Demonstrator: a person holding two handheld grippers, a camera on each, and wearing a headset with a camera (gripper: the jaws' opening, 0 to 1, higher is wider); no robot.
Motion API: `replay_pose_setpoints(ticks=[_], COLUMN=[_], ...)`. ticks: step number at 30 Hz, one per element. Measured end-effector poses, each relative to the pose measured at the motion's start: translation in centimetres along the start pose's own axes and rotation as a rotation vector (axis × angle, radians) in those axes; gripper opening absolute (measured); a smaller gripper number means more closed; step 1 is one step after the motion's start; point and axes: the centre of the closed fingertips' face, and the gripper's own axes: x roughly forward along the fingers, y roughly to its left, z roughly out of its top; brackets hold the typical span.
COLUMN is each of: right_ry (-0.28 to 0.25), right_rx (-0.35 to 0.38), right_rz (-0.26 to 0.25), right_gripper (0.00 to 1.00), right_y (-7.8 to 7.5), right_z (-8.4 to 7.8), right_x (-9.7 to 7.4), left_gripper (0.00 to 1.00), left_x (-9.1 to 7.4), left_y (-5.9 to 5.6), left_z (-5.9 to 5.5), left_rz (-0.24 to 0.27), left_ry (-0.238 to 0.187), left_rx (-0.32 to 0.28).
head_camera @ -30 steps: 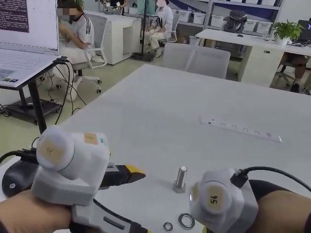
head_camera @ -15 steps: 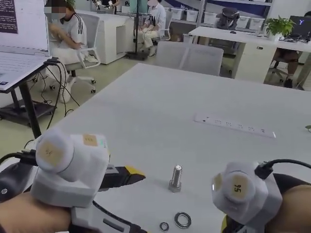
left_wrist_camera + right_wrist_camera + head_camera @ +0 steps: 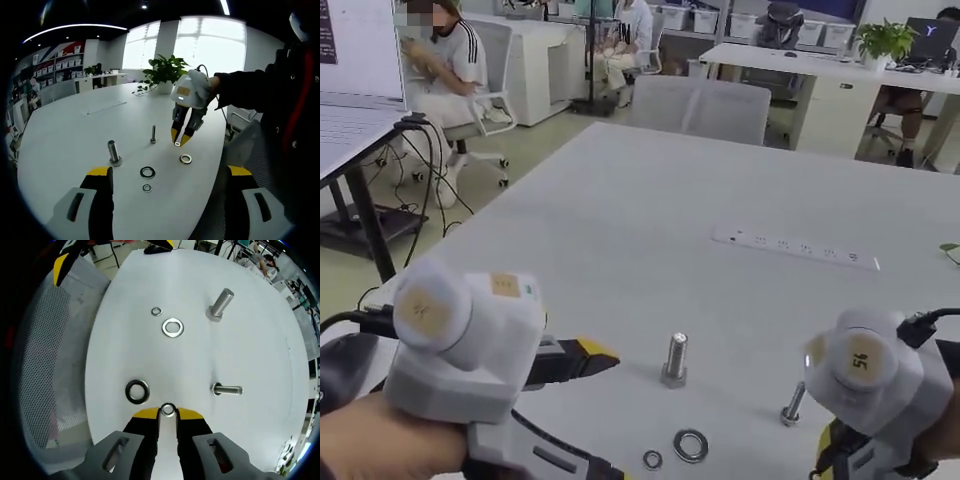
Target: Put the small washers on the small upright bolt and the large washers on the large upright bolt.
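Note:
My right gripper (image 3: 168, 414) is shut on a small washer (image 3: 167, 409), held just above the white table (image 3: 650, 220). The small upright bolt (image 3: 227, 389) stands a little ahead and to its right; the large bolt (image 3: 220, 304) is farther off. A dark large washer (image 3: 137, 391) lies close to the jaws. Beyond it lie a second large washer (image 3: 172, 327) and a small washer (image 3: 156, 311). My left gripper (image 3: 168, 171) is open, with nothing between its fingers, facing the large bolt (image 3: 114, 152), the small bolt (image 3: 153, 134) and the right gripper (image 3: 180, 142).
A white power strip (image 3: 795, 248) lies mid-table. The table's near edge runs just under both grippers. A grey chair (image 3: 705, 108) stands at the far side, a potted plant (image 3: 165, 72) on the table's end. People sit at desks behind.
My right gripper has moved to the right, away from the large bolt, and the small bolt has come into sight beside it. The left gripper has stayed put.

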Motion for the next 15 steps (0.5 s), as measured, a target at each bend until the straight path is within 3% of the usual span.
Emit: replay_pose_setpoints(ticks=[15], right_ry=[-0.019], right_rx=[0.074], right_rz=[-0.052], right_gripper=[0.14], right_y=[-2.5], right_z=[-1.7], right_x=[-2.4], left_gripper=[0.93], left_x=[0.5], left_y=[-0.1], left_z=[0.0], left_rz=[-0.011], left_ry=[0.010], left_rx=[0.001])
